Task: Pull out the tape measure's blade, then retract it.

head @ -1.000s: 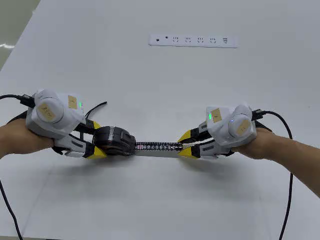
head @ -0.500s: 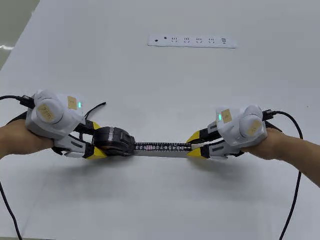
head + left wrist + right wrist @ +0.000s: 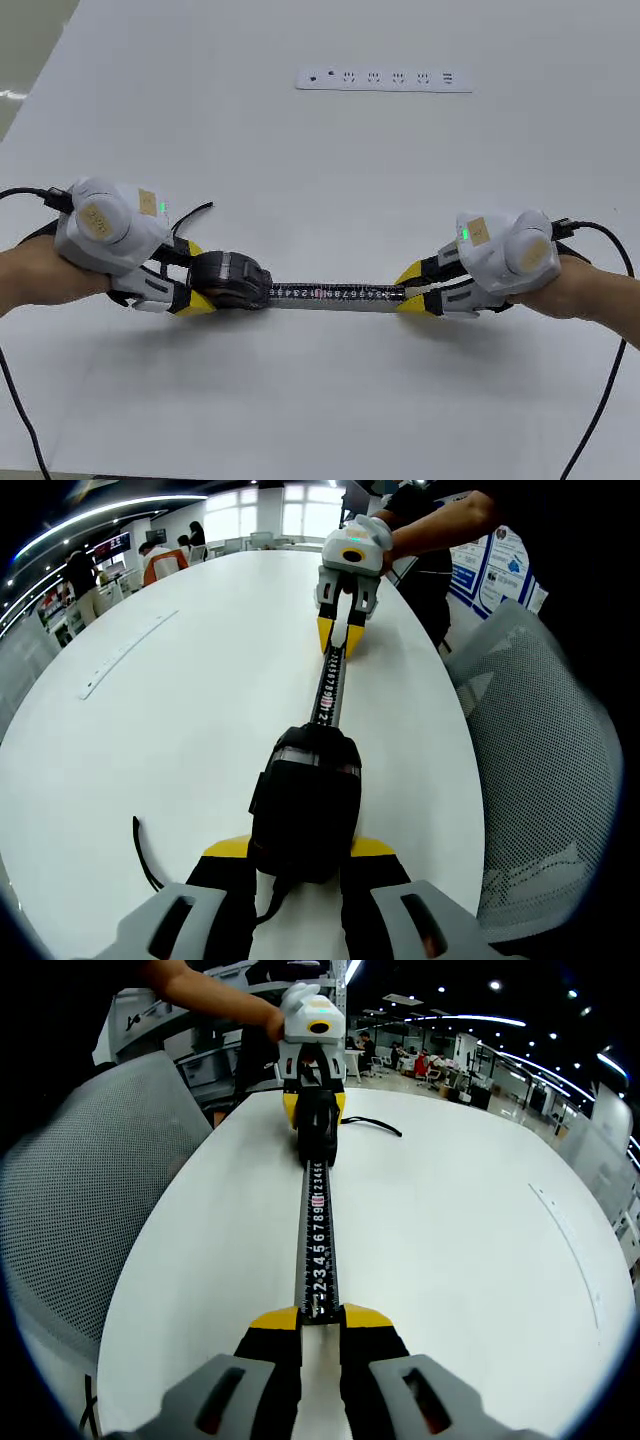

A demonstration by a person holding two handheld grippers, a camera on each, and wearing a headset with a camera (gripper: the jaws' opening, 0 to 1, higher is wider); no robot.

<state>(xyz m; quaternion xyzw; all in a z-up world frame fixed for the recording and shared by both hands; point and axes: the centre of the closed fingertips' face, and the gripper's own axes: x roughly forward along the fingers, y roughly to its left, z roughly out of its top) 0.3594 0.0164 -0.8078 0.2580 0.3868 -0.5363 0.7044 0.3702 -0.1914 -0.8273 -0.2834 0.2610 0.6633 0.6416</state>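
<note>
My left gripper (image 3: 196,281) is clamped on the body of the tape measure (image 3: 232,281) and holds it low over the white surface (image 3: 320,180) on my left side. My right gripper (image 3: 411,290) is pinched narrow on the free end of the blade (image 3: 335,294).

Over the last second my right hand has drawn away to the right while the tape measure stayed put. The numbered strip between the two grippers is now clearly longer than it was. In the right gripper view the blade runs straight and flat from my jaws to the tape measure, with no kink or twist.

I judge the pull-out is under way and going cleanly. Retraction is not yet done. For that I would ease my right hand back toward the tape measure, keeping hold of the tip so the blade does not snap in. The power strip (image 3: 383,79) lies well apart from the work.
</note>
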